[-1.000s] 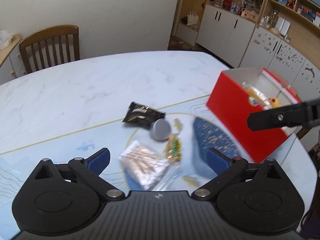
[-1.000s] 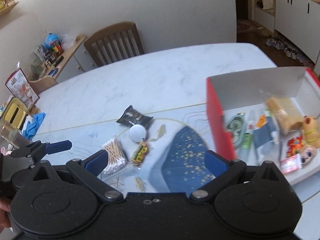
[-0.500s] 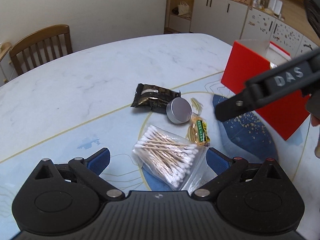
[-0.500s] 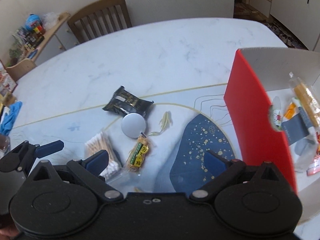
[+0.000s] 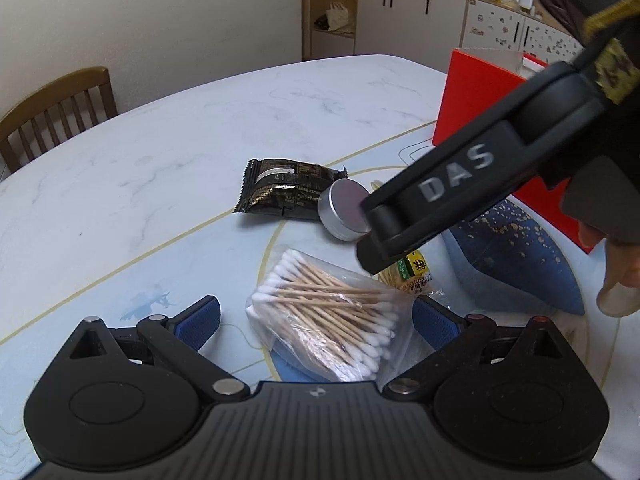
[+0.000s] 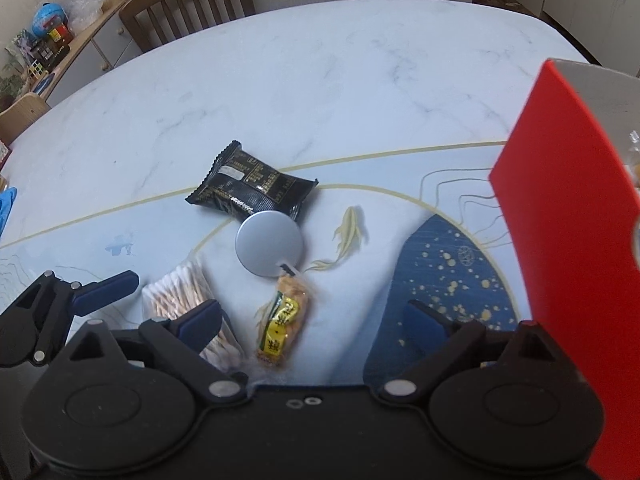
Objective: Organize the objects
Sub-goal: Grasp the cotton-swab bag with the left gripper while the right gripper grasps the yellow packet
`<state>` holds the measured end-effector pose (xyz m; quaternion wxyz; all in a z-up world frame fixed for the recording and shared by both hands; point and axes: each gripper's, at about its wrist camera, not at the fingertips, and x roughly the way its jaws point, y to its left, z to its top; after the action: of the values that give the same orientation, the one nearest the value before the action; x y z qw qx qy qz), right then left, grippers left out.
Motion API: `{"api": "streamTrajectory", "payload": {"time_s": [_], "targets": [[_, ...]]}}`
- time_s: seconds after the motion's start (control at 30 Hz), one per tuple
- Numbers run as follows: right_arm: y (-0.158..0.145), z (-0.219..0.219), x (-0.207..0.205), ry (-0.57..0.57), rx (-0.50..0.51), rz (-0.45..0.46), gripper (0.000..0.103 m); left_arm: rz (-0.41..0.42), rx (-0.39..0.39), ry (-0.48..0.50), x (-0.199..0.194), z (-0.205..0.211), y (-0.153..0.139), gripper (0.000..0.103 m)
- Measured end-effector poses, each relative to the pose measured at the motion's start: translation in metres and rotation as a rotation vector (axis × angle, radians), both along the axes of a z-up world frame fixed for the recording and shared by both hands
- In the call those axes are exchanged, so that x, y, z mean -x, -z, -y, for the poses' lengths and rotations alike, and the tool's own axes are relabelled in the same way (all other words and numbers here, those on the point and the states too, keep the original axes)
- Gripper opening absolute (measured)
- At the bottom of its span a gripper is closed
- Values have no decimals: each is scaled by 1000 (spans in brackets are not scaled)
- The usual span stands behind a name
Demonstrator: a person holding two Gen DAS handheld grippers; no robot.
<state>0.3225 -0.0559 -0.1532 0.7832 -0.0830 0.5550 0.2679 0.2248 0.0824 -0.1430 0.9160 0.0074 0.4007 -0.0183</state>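
Home dining room: table [image 6: 320, 72], wooden chair [image 6: 188, 4], cabinets [image 5: 404, 16].

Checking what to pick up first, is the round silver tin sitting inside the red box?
No, the silver tin sits on the table against the black snack packet, well outside the red box.

Left gripper [image 5: 316, 318]: jaws spread wide, blue pads [image 5: 198, 320] apart, nothing held, low over the table.
Right gripper [image 6: 314, 320]: jaws also wide, empty, angled downward.
Right gripper seen from left wrist: black arm crossing from upper right.
Right hand [image 5: 618, 276]: fingertips visible at its edge.
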Motion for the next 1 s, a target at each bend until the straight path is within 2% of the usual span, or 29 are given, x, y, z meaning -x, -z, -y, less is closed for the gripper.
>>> {"api": "streamTrajectory", "payload": {"time_s": [0.17, 0.37, 0.43, 0.5, 0.67, 0.7, 0.77, 0.93, 1.0], "targets": [[3, -7, 4, -24, 28, 20, 89, 16, 0, 13, -1, 0, 3, 103], [2, -14, 12, -45, 67, 63, 79, 35, -1, 29, 0, 2, 5, 102], [3, -15, 17, -51, 79, 79, 77, 38, 7, 32, 1, 2, 6, 98], [2, -15, 21, -55, 87, 94, 74, 42, 16, 37, 2, 2, 5, 88], [0, -14, 26, -61, 93, 116, 55, 49, 29, 42, 7, 4, 3, 76], [0, -11, 26, -60, 88, 115, 53, 46, 41, 41, 9, 3, 2, 75], [-1, -10, 27, -59, 81, 114, 41, 40, 58, 33, 12, 1, 2, 73], [-4, -7, 28, -57, 62, 96, 31, 25, 74, 1, 21, -1, -2, 71], [-4, -2, 30, -55, 50, 80, 20, 19, 85, -12, 26, -2, -5, 70]]}}
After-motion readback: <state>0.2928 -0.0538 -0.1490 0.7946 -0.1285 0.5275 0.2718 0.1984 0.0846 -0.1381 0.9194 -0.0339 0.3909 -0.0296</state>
